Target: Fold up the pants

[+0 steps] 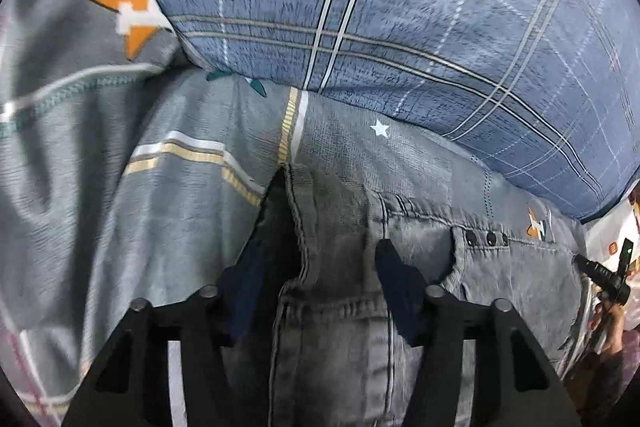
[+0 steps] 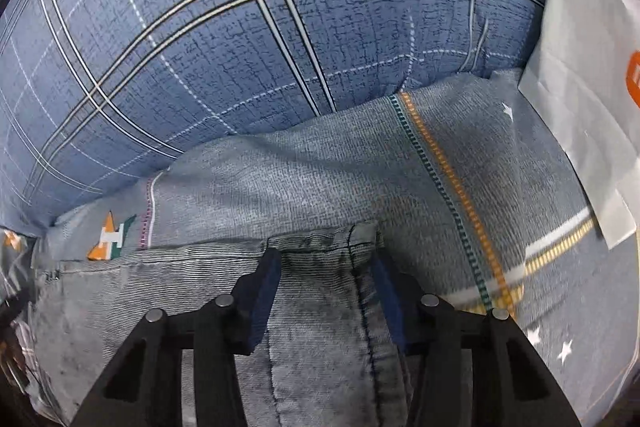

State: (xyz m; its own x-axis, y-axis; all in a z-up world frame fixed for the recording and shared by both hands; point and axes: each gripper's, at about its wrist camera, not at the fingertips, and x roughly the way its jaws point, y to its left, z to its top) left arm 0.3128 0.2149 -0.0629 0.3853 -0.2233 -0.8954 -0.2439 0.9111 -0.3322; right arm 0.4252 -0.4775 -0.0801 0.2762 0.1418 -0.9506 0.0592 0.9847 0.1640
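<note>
Both jaws stand wide, denim lying between my fingers, nothing pinched. Beneath me the bed (image 1: 100, 163) carries a plaid pillow (image 2: 200, 47) at its far side, with the pants (image 1: 420, 235) spread just short of it. My left gripper (image 1: 332, 223) straddles a seamed edge, my right gripper (image 2: 326, 263) a hem corner. Folding looks barely begun; I judge every fold remains.

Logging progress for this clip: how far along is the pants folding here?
Early. Done: the grey jeans lie on the bedsheet below the blue plaid pillow. In hand: the left gripper and right gripper each straddle a jeans edge, apparently gripping. Left: no finished fold shows.
</note>
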